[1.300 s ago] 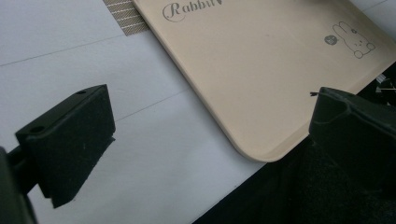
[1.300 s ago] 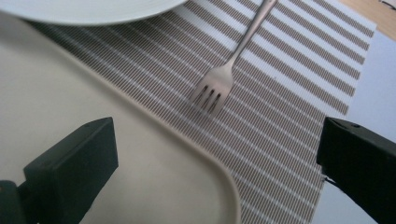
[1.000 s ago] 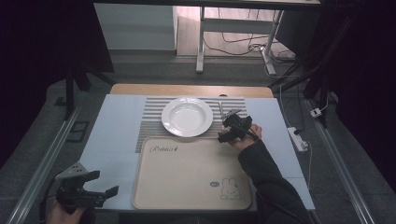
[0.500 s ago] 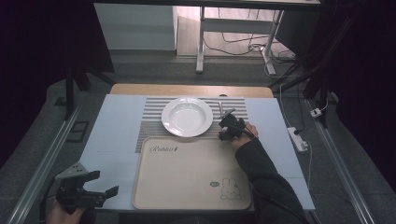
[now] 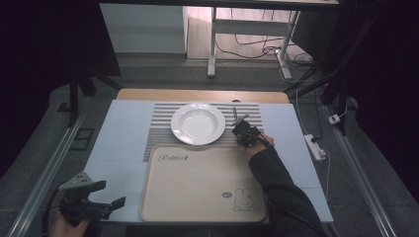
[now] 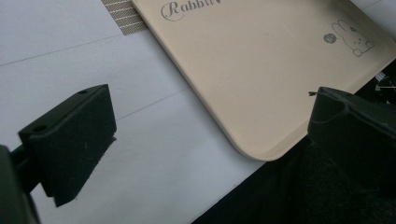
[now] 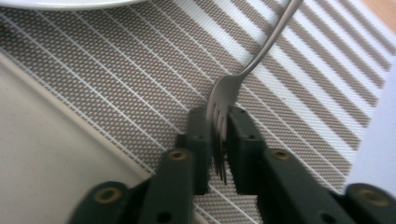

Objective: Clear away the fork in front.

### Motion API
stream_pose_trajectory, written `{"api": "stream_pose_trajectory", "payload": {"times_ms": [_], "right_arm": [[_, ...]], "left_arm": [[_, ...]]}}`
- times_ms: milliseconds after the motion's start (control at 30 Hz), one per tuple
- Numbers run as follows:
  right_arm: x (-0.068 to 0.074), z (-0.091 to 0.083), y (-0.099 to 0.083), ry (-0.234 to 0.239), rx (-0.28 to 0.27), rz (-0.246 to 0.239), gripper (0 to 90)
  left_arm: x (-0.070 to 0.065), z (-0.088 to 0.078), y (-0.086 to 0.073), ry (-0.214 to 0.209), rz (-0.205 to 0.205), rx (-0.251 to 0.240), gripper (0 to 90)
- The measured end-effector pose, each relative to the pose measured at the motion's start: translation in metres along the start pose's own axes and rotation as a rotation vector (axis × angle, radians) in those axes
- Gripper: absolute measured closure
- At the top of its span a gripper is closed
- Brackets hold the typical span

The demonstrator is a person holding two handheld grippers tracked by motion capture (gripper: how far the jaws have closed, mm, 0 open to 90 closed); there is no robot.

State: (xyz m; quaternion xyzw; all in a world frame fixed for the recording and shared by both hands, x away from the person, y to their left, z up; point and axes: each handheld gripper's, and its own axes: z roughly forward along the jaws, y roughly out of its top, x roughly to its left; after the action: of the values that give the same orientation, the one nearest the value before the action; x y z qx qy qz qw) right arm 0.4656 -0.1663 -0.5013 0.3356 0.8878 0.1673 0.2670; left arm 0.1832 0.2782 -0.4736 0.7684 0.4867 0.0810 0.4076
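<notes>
Gripping a fork (image 7: 223,105) by its tines, right gripper (image 7: 219,140) over the striped placemat (image 7: 140,88), jaws clamped on the metal, handle slanting up and away. Just left of it on the placemat, a white plate (image 5: 197,123). Nearer the person, a beige tray (image 5: 202,183) with a rabbit print. At the desk's (image 5: 123,143) near left corner, left gripper (image 5: 106,195), jaws wide apart and holding nothing.

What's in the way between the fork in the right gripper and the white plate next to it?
Nothing visible. The right gripper is shut on the fork over the striped placemat, and only bare mat lies between it and the white plate.
</notes>
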Motion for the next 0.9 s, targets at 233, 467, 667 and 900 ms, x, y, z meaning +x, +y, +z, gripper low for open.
{"api": "stream_pose_trajectory", "payload": {"times_ms": [233,467,667,900], "right_arm": [[-0.004,-0.001,-0.002,0.025,-0.023,0.042,89.9],[-0.011,-0.011,-0.005,0.072,-0.078,0.091,90.0],[-0.012,-0.029,-0.005,0.087,-0.131,0.095,90.0],[-0.01,-0.048,-0.011,0.121,-0.186,0.101,90.0]], "left_arm": [[0.0,0.0,0.0,-0.001,0.0,0.0,1.7],[0.001,-0.002,-0.001,-0.006,-0.011,-0.019,0.0],[-0.001,-0.003,-0.001,-0.009,0.012,-0.025,0.0],[-0.001,-0.004,-0.001,-0.019,0.015,-0.046,0.0]]}}
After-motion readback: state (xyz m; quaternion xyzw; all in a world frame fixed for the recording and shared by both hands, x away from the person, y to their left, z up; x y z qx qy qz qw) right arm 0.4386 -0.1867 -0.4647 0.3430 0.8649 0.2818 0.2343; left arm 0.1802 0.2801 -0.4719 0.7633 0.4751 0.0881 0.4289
